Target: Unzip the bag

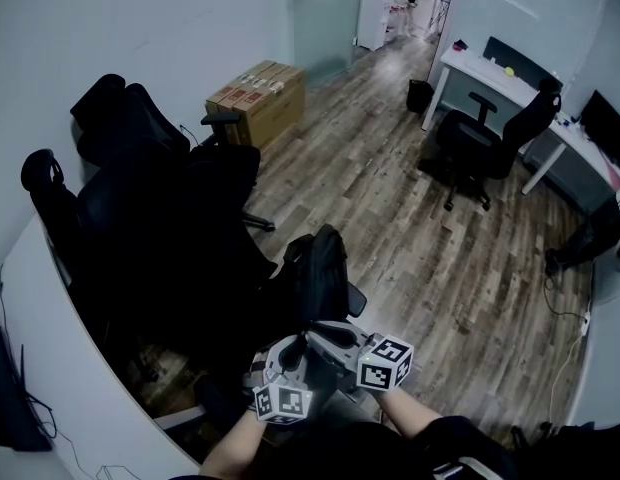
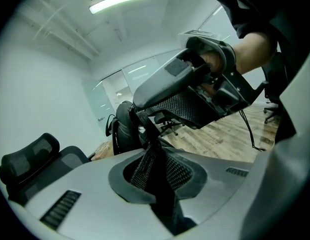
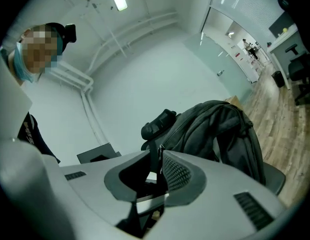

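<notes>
A black backpack stands upright just ahead of both grippers; the right gripper view shows it as dark grey. My left gripper is shut on a black webbing strap that runs up to the bag. My right gripper is shut on the zipper pull, a dark tab with a small metal slider at its top. From the head view the left gripper and right gripper sit side by side at the bag's near side. The right gripper also crosses the left gripper view, held by a hand.
Black office chairs crowd the left, beside a white desk edge. Cardboard boxes stand by the far wall. Another chair and white desks are at the right on the wood floor.
</notes>
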The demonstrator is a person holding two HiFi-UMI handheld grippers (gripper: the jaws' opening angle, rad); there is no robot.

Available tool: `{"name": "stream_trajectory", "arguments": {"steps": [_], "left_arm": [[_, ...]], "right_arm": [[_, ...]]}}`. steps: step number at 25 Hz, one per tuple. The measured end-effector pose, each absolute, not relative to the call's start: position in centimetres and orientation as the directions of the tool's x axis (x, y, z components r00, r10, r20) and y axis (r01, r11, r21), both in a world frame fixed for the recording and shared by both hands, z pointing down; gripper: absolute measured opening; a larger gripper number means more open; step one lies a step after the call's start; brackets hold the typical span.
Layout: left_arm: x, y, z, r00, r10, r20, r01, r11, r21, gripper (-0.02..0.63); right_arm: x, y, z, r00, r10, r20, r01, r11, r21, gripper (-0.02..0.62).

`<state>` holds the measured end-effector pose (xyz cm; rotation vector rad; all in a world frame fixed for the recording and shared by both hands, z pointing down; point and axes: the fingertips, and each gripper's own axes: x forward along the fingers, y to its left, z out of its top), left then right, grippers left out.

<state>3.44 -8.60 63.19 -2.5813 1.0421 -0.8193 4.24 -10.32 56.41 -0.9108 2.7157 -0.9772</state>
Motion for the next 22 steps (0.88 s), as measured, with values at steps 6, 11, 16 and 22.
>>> {"name": "stream_trajectory", "arguments": {"steps": [6,11,16,22], "left_arm": [[3.7,-8.4,63.3,0.587,-0.693,0.417,-0.554,-0.72,-0.417,0.066],[3.3,-8.0,63.4,0.574,-0.707,0.413,-0.57,-0.707,-0.419,0.063],[2.4,-7.9,63.2,0.555,-0.727,0.405,-0.597,-0.686,-0.415,0.061],[1.2,-7.7,62.8,0.522,-0.756,0.395,-0.634,-0.654,-0.412,0.058]], "right_arm": [[4.5,-10.6,57.4,-0.812,-0.572,0.118,-0.495,0.566,-0.659,0.059],[4.5,-10.1,57.3,-0.844,-0.532,0.064,-0.354,0.465,-0.812,0.051],[4.2,-9.9,56.5,-0.839,-0.543,-0.036,-0.19,0.354,-0.916,0.049],[3.6,-10.0,55.0,-0.831,-0.539,-0.139,-0.023,0.282,-0.959,0.049]]}}
